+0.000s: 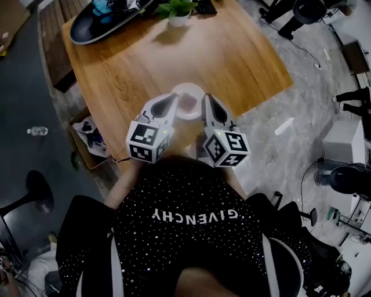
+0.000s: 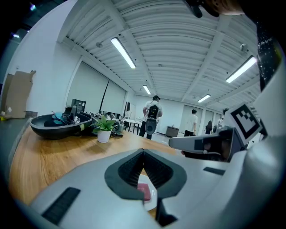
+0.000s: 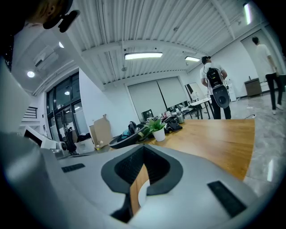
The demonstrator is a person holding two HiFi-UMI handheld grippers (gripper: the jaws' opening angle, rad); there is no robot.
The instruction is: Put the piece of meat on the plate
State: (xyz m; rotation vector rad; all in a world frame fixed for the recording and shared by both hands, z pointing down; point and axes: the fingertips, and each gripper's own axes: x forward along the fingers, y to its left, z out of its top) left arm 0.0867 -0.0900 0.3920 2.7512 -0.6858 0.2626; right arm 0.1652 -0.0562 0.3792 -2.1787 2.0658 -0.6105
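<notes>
**A:** What holds what here?

**B:** 3 containers stand on the wooden table. A white plate sits at the near edge. The piece of meat, a flat pinkish slab, lies on it near the middle. A big black bowl at the far left corner holds a jumble with something blue in it, and I cannot tell the items apart. A small white pot at the far edge holds a green plant.

**A:** Anything off the table?

**B:** An open box stands on the floor by the near left corner. It has pale and dark things inside that I cannot identify. A water bottle lies on the floor further left.

**A:** And the grippers?

**B:** There are 2, and they flank the plate. The left gripper is at the plate's left rim. Its jaws are closed tip to tip with nothing gripped. Its own view shows the plate and the meat below, through the hollow behind the tips. The right gripper is at the plate's right rim, also closed and empty. Only a slice of the plate's rim and the wood show through its hollow. I cannot tell whether either one touches the plate.

**A:** What are the counts?

**B:** 1 plate, 1 piece of meat, 1 bowl, 1 potted plant, 1 box, 1 bottle and 2 grippers.
</notes>
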